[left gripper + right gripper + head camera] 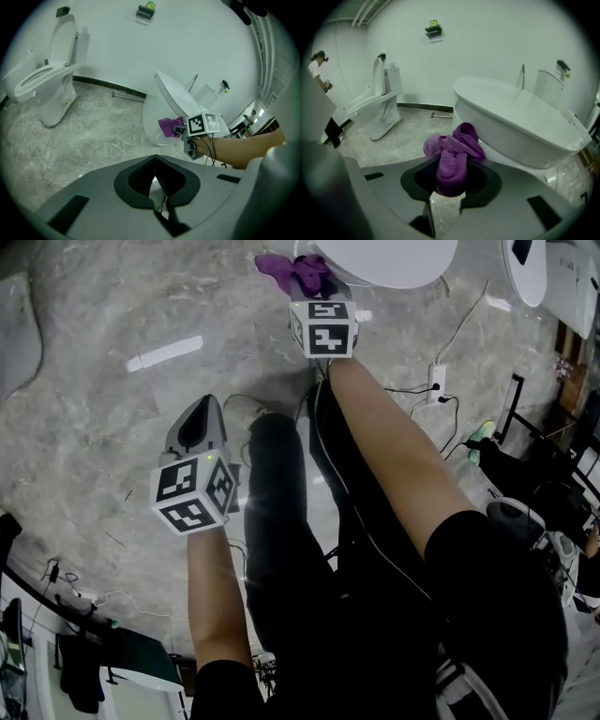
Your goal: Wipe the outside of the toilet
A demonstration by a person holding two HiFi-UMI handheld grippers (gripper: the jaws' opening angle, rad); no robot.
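Cloth clamped in right gripper bunches past its fingertips against toilet, so I aim to press flat and sweep sideways; left gripper closed, empty.

Right tool gripping purple cloth, beside toilet

No words, brand names or numbers can be read anywhere. The only printed marks are black-and-white square patterns on the left cube and the right cube, and they spell nothing.
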